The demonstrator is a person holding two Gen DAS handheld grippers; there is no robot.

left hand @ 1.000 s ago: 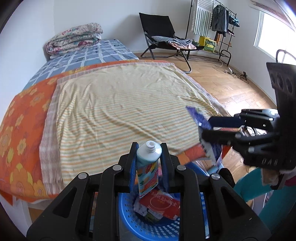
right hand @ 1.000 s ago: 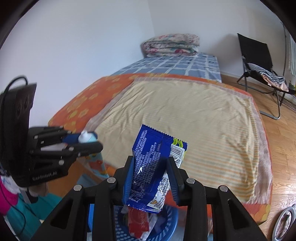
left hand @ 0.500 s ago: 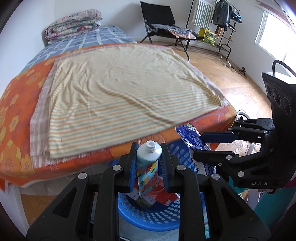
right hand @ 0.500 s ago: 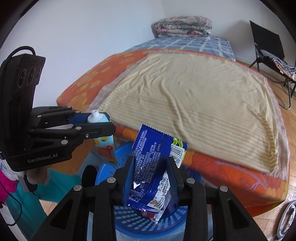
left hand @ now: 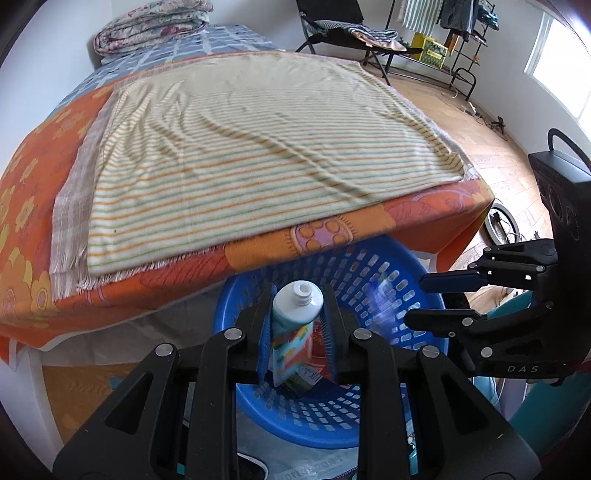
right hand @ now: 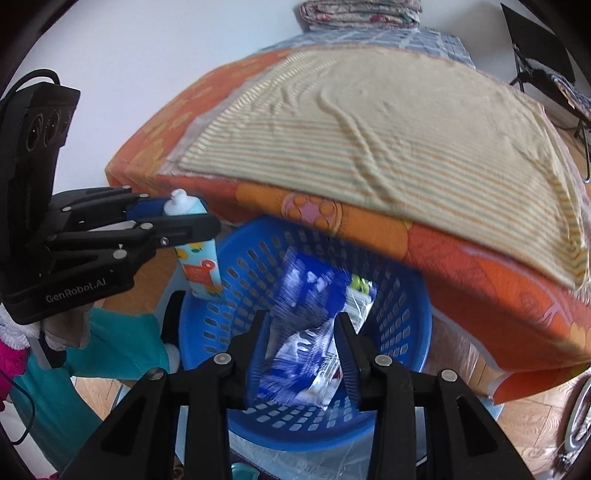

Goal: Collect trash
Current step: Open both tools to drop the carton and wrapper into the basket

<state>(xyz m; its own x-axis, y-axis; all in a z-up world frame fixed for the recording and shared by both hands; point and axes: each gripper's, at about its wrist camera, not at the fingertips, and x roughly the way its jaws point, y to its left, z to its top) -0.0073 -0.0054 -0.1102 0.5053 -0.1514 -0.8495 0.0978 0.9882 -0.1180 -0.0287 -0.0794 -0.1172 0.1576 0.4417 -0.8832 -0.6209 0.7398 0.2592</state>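
Note:
My left gripper [left hand: 297, 302] is shut on a toothpaste tube [left hand: 293, 332] with a white neck, held over the blue basket [left hand: 369, 417]. The tube also shows in the right wrist view [right hand: 194, 247], at the basket's left rim. My right gripper [right hand: 301, 325] is open above the blue basket [right hand: 402, 332]; the blue snack wrapper [right hand: 310, 325] is blurred between its fingers, falling free into the basket. In the left wrist view the right gripper [left hand: 421, 299] stands open at the right, with the wrapper a blue blur [left hand: 380, 299].
The bed [left hand: 240, 147] with a striped blanket and orange flowered sheet overhangs the basket's far side. A folding chair [left hand: 332, 22] and clothes rack [left hand: 461, 29] stand on the wood floor beyond. Other trash lies in the basket bottom.
Both grippers have dropped lower over the basket. My right gripper has opened and let the blue wrapper go; it is falling. The left still holds the tube.

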